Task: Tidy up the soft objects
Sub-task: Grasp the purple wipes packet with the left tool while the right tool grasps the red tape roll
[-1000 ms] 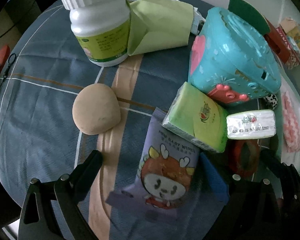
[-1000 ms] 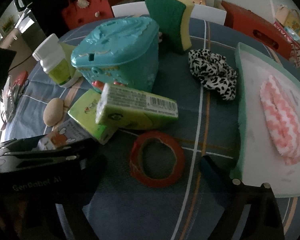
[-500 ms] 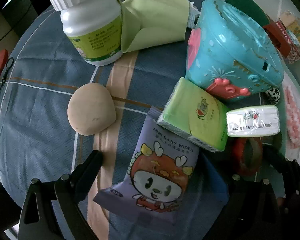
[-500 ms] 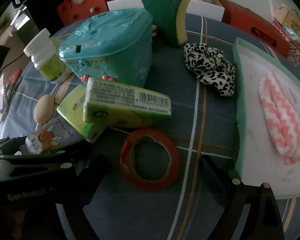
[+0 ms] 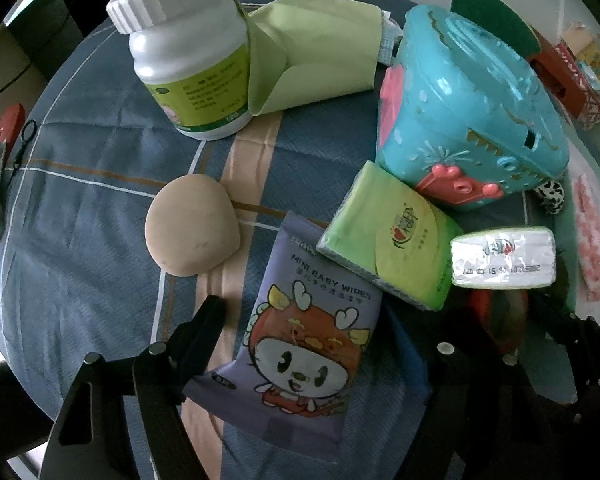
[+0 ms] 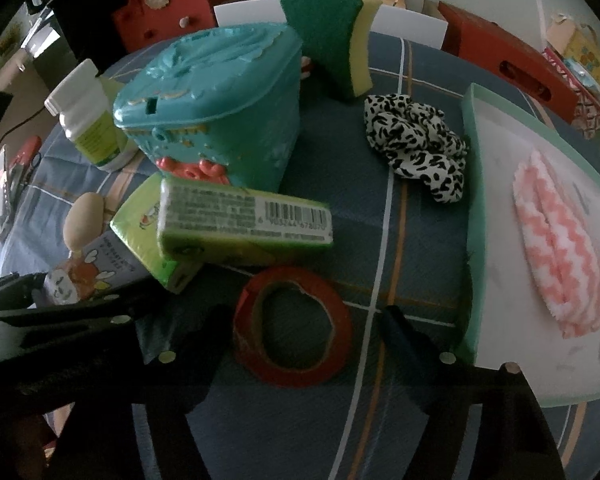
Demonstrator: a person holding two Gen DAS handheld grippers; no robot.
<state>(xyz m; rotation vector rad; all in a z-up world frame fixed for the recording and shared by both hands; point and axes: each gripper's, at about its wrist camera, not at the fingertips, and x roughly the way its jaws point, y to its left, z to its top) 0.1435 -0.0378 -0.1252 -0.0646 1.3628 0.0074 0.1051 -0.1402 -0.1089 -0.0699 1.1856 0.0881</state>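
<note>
My left gripper (image 5: 304, 328) is open, its fingers on either side of a purple baby wipes pack (image 5: 304, 340) lying flat on the blue cloth; the pack also shows in the right wrist view (image 6: 80, 272). Two green tissue packs (image 5: 384, 236) (image 6: 240, 220) lie stacked just beyond it. My right gripper (image 6: 300, 324) is open around a red tape roll (image 6: 296, 328). A leopard scrunchie (image 6: 416, 144) lies beside a mint tray (image 6: 470, 200) that holds a pink-white fuzzy cloth (image 6: 556, 236). A green-yellow sponge (image 6: 332, 32) stands at the back.
A teal plastic box (image 5: 468, 108) (image 6: 216, 104) sits behind the tissue packs. A white pill bottle (image 5: 188, 56), a light green folded cloth (image 5: 312, 48) and a beige round puff (image 5: 192, 224) lie to the left. Red boxes (image 6: 504, 56) stand at the back.
My left gripper has drawn back slightly, so the wipes pack sits higher between its fingers. My right gripper has moved forward over the tape roll.
</note>
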